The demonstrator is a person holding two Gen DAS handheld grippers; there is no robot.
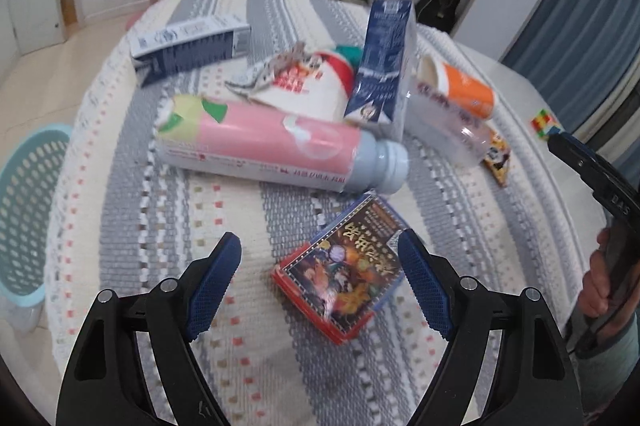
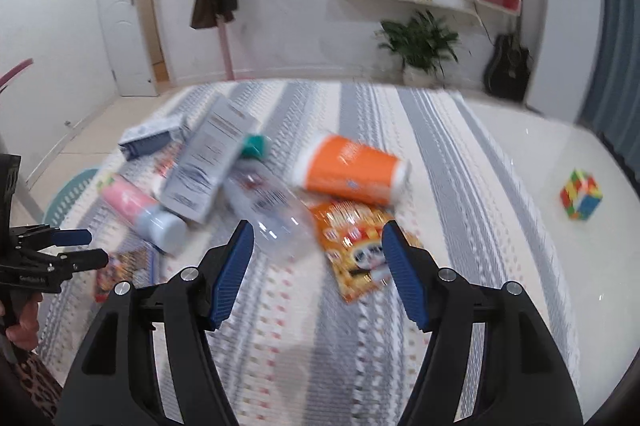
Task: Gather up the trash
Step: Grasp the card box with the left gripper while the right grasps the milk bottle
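Trash lies on a striped cloth [image 1: 168, 218]. In the left wrist view my left gripper [image 1: 320, 258] is open, its right finger beside a small red card box [image 1: 340, 278]. Beyond lie a pink bottle [image 1: 272, 142], two blue-white cartons [image 1: 188, 42] [image 1: 382, 62], a white wrapper [image 1: 304, 78], an orange cup [image 1: 460, 86] and a clear bottle [image 1: 452, 134]. In the right wrist view my right gripper [image 2: 318, 238] is open above the clear bottle [image 2: 272, 210] and an orange snack packet [image 2: 352, 242]; the orange cup [image 2: 348, 174] lies behind.
A teal perforated basket [image 1: 24, 210] stands on the floor left of the table; it also shows in the right wrist view [image 2: 68, 198]. A colourful cube [image 2: 580, 198] sits on the white surface at right. A plant [image 2: 420, 42] and guitar [image 2: 508, 70] stand by the far wall.
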